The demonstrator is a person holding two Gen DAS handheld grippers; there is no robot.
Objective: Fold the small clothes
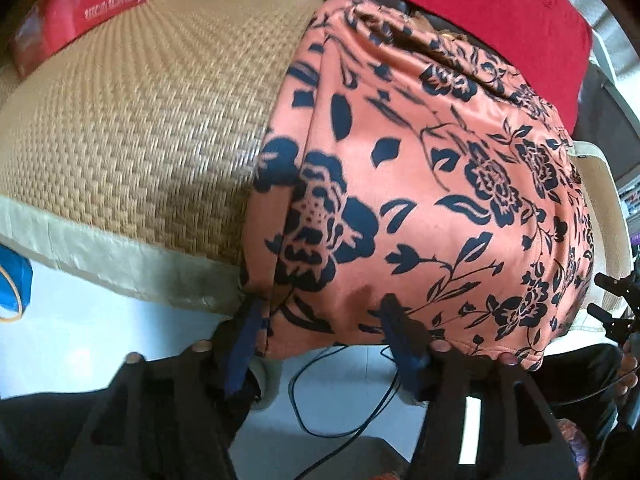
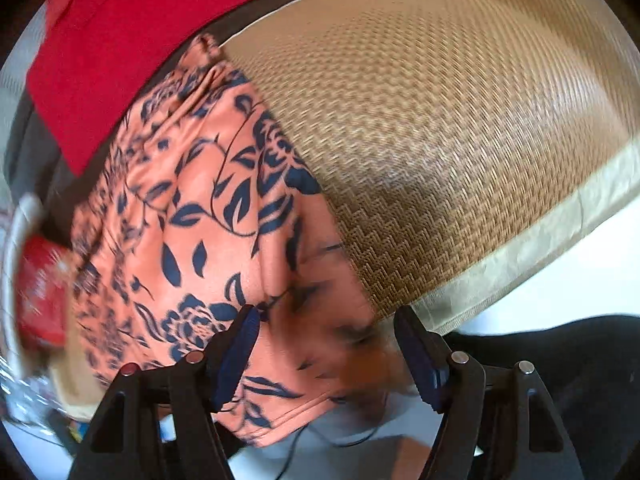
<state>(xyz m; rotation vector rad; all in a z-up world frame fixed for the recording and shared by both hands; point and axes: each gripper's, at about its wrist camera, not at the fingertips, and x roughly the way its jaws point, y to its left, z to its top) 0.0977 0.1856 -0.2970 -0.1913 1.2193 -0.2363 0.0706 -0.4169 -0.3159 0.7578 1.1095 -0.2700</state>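
An orange garment with a dark blue flower print (image 1: pixel 420 184) lies on a woven straw mat (image 1: pixel 152 128), its near hem hanging over the mat's front edge. My left gripper (image 1: pixel 320 320) is open, its two fingers astride the garment's near left hem corner. In the right wrist view the same garment (image 2: pixel 192 240) lies left of the mat (image 2: pixel 440 140). My right gripper (image 2: pixel 324 332) is open, with the garment's near hem between its fingers. The right gripper also shows at the far right of the left wrist view (image 1: pixel 616 304).
A red cushion (image 1: pixel 480 12) lies behind the garment, also in the right wrist view (image 2: pixel 132 48). A red printed box (image 1: pixel 88 12) stands at the mat's far left. The mat has a pale cloth border (image 1: pixel 100 252). Black cables (image 1: pixel 340 396) lie on the white floor below.
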